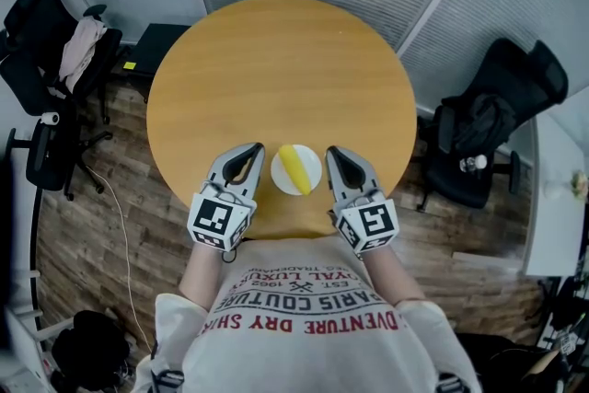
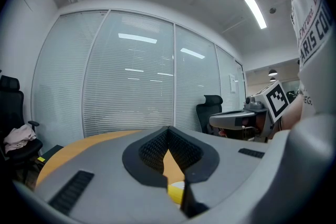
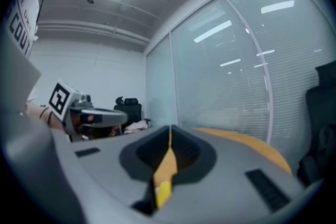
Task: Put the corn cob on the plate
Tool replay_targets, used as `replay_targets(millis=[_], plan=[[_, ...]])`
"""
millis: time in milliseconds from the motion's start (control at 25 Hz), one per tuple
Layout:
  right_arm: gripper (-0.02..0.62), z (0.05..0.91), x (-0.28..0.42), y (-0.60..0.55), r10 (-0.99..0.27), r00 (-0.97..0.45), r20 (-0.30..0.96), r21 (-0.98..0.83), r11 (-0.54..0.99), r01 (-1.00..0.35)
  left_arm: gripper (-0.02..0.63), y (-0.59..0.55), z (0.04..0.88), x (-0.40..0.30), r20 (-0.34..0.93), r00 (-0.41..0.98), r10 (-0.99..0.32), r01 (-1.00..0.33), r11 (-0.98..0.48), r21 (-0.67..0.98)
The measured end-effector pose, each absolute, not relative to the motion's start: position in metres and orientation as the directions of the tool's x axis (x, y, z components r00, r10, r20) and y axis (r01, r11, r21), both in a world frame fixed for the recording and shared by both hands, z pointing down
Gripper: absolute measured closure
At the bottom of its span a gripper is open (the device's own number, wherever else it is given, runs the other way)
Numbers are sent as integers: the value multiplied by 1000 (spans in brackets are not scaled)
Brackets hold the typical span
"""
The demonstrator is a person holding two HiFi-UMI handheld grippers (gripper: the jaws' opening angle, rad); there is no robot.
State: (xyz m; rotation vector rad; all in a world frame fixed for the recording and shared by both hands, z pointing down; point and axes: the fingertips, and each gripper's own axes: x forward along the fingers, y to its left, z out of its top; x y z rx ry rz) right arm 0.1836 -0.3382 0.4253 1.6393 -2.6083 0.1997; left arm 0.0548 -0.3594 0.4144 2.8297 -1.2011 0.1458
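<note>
Just inside the near edge of a round wooden counter, a yellow corn cob lies on a small white plate. The left tongs and right tongs flank the plate, just beside it. Both are clenched, with nothing between their jaws. A black office chair stands to the person's right.

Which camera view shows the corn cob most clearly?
The head view. It looks down on the whole corn cob lying on the white plate. The left gripper view shows only a small yellow sliver of it low in the picture, and the right gripper view likewise.
</note>
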Motion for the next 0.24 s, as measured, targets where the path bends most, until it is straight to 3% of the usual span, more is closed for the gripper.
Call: replay_targets(millis=[240], plan=[[561, 432, 193, -340, -909, -392, 140, -42, 390, -920, 572, -358, 414, 58, 113, 692, -713, -719, -694, 18]])
